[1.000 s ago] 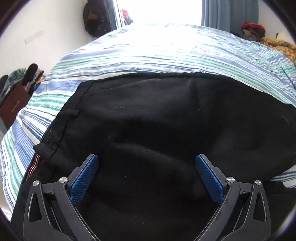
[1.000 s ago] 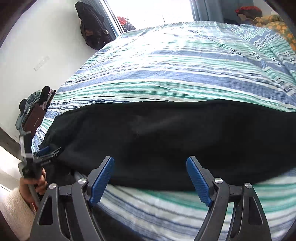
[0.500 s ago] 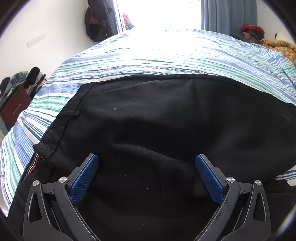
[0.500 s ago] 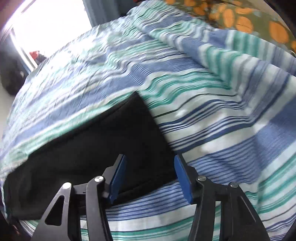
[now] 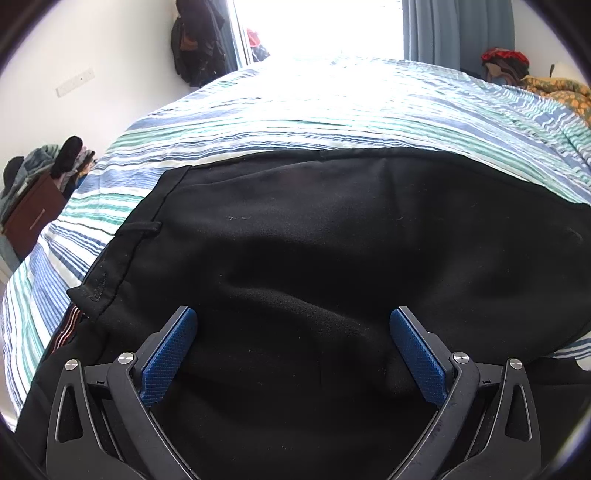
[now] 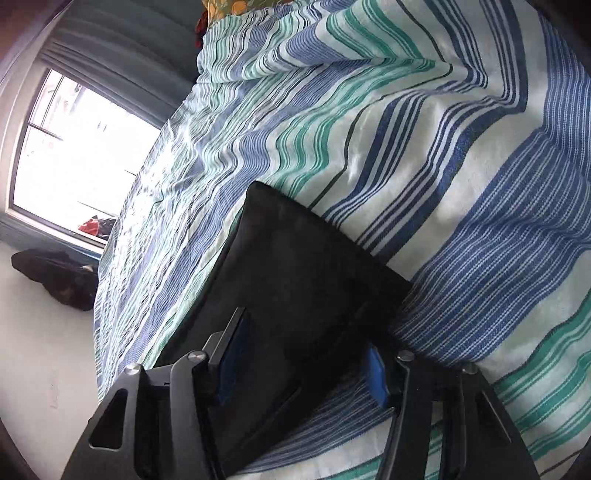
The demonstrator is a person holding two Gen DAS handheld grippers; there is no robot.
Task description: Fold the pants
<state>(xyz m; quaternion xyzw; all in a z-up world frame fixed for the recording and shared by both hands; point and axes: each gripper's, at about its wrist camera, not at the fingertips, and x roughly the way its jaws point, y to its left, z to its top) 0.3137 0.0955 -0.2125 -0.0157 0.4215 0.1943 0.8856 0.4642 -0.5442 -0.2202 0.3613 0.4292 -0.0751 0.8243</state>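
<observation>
Black pants [image 5: 332,251] lie on a striped bedsheet [image 5: 295,122], waistband and belt loop at the left. My left gripper [image 5: 293,354] is open and empty, low over the waist end with both blue pads above the cloth. In the right wrist view the hem end of the pants [image 6: 295,266] lies on the sheet [image 6: 480,221]. My right gripper [image 6: 306,350] is open and tilted, its jaws on either side of the hem edge, close to the cloth; I cannot tell if they touch it.
A window [image 6: 74,155] and blue curtains [image 5: 458,33] stand beyond the bed. Dark clothes [image 5: 195,40] hang on the wall at left. A brown drawer unit [image 5: 33,218] with piled clothes stands at the far left. An orange-patterned blanket [image 5: 561,92] lies at the right.
My right gripper has swung along the pants to the hem end, rolled sideways and come down close over the hem. My left gripper has barely moved.
</observation>
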